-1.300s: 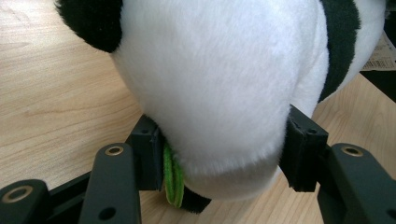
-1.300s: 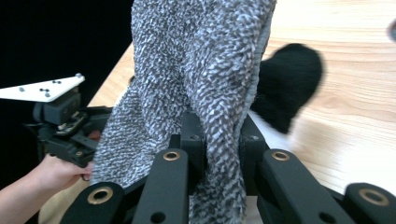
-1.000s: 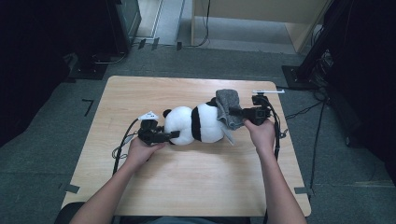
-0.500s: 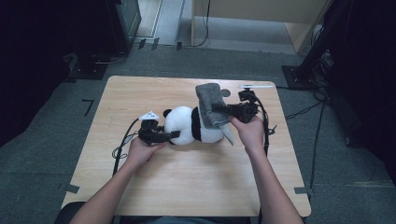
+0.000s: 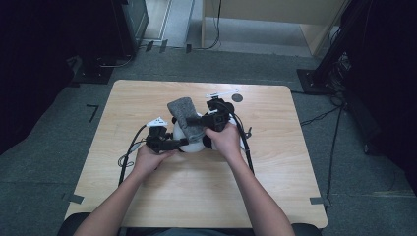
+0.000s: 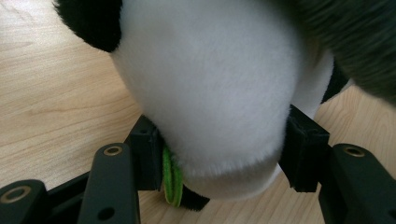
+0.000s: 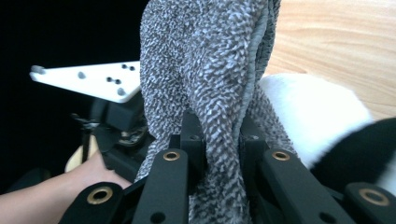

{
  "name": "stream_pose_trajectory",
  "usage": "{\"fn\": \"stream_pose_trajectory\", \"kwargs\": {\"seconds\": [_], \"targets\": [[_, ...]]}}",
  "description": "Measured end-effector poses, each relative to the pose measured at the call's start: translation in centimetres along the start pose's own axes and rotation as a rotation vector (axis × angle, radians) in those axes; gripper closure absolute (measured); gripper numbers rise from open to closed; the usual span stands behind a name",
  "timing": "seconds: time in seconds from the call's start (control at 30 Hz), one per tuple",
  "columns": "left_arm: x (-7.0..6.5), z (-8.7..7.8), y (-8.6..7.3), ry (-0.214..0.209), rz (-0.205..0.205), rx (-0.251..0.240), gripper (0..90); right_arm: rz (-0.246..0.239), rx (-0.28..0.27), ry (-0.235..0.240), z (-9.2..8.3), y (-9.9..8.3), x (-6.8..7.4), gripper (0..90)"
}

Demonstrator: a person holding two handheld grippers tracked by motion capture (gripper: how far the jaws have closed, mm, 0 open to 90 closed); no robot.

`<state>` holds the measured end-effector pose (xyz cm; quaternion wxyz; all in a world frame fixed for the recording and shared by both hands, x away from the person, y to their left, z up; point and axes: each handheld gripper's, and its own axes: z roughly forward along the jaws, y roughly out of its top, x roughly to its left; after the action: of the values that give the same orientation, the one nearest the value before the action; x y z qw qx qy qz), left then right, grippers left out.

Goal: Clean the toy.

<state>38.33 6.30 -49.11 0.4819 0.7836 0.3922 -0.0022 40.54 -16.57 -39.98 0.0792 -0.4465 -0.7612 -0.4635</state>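
Note:
A black-and-white panda plush [image 5: 195, 146] lies in the middle of the wooden table [image 5: 295, 187]. My left gripper [image 5: 180, 144] is shut on its white head from the left; in the left gripper view both pads [image 6: 148, 156] press into the panda plush [image 6: 210, 93], with a green tag [image 6: 172, 179] by the left jaw. My right gripper [image 5: 194, 119] is shut on a grey knitted cloth [image 5: 184, 114] and holds it over the panda. In the right gripper view the grey cloth [image 7: 210, 70] is pinched between the jaws of the right gripper [image 7: 219, 135], with the panda [image 7: 313, 116] beyond it.
A small dark disc [image 5: 237, 98] lies near the table's far edge. Black cables [image 5: 129, 150] trail from both grippers over the tabletop. Grey carpet surrounds the table, with a wooden cabinet [image 5: 275, 19] behind and a black stand [image 5: 339, 54] at the right.
My right gripper has carried the grey cloth leftward, from the panda's right end to over its middle and head. The left gripper has kept still on the panda.

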Motion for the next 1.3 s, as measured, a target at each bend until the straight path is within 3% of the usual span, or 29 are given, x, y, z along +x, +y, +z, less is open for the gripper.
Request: {"fn": "stream_pose_trajectory", "kwargs": {"seconds": [0.13,0.37,0.5,0.67,0.8,1.07,1.3], "targets": [[0.1,0.0,-0.1,-0.002,-0.017,0.004,42.5,0.009,0.019,-0.014,1.4,-0.5,-0.7,78.6],[-0.2,0.0,0.0,0.005,0.01,0.01,42.7,0.011,0.032,-0.042,0.4,-0.5,-1.3,78.5],[-0.2,0.0,0.0,0.003,0.005,0.009,42.9,0.02,0.022,-0.076,-1.2,-0.8,-2.2,78.5],[-0.2,0.0,0.1,0.002,0.014,0.01,43.0,0.06,-0.002,-0.063,-3.2,-1.4,-3.4,78.8],[0.0,0.0,0.1,-0.008,-0.004,0.009,43.0,0.062,-0.022,-0.088,-4.9,-1.4,-3.9,78.8],[0.2,-0.2,0.3,-0.032,-0.019,0.03,45.0,0.117,-0.076,-0.106,-8.6,-2.2,-5.9,78.8],[0.5,-0.3,0.5,-0.053,-0.013,0.045,47.9,0.153,-0.11,-0.141,-11.1,-3.2,-7.6,78.5]]}}
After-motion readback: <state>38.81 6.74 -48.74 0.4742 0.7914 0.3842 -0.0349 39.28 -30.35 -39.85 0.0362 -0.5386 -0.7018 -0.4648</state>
